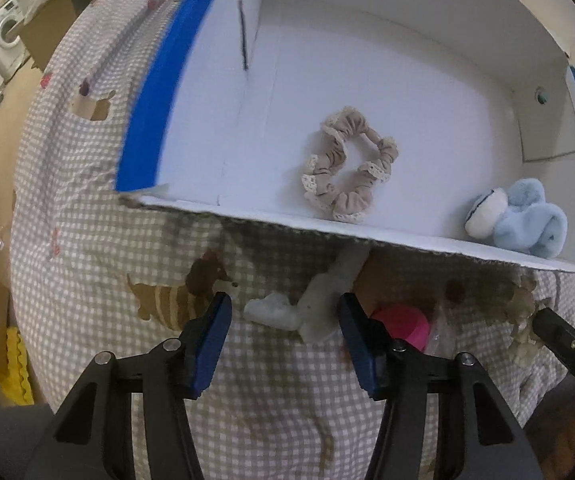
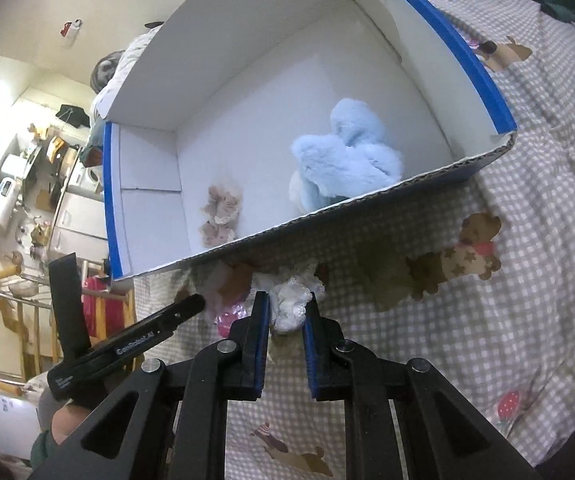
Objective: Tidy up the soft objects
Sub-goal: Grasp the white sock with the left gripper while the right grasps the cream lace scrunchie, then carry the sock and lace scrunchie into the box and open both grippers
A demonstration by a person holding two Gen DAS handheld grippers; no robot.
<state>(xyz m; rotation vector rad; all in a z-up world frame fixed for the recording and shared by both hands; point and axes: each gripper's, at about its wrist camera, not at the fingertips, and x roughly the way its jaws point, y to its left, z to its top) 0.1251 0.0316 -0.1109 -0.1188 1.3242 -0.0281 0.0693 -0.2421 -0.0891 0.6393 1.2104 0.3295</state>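
- Right gripper (image 2: 286, 312): jaws clenched on a white lace scrunchie (image 2: 293, 300), which lies on the checked cloth (image 2: 487, 280) just outside the near wall of the white box (image 2: 367, 208). Only the near edge of the fabric seems caught. Risk: the bite is shallow, so the scrunchie could slide free on the lift.
- Left gripper (image 1: 285, 312): jaws released, standing either side of a pale plush piece (image 1: 315, 304) without pressing it. A pink object (image 1: 401, 324) sits just beside the right-hand finger, at 3 o'clock from the plush. Risk: closing here could nip the pink object or a fold of cloth along with the plush.
- The two grippers work close together in front of the box; the right gripper's finger shows at 4 o'clock in the left wrist view. Risk: the tools knock each other if both lift at once.
- Already in the box: beige scrunchie (image 1: 349, 166) near the middle, blue plush (image 1: 527, 222) in the corner at 4 o'clock from it.
- The near wall stands between the items and the box floor. Risk: a low carry would catch the dangling fabric on the cardboard edge and pull it out of the jaws.
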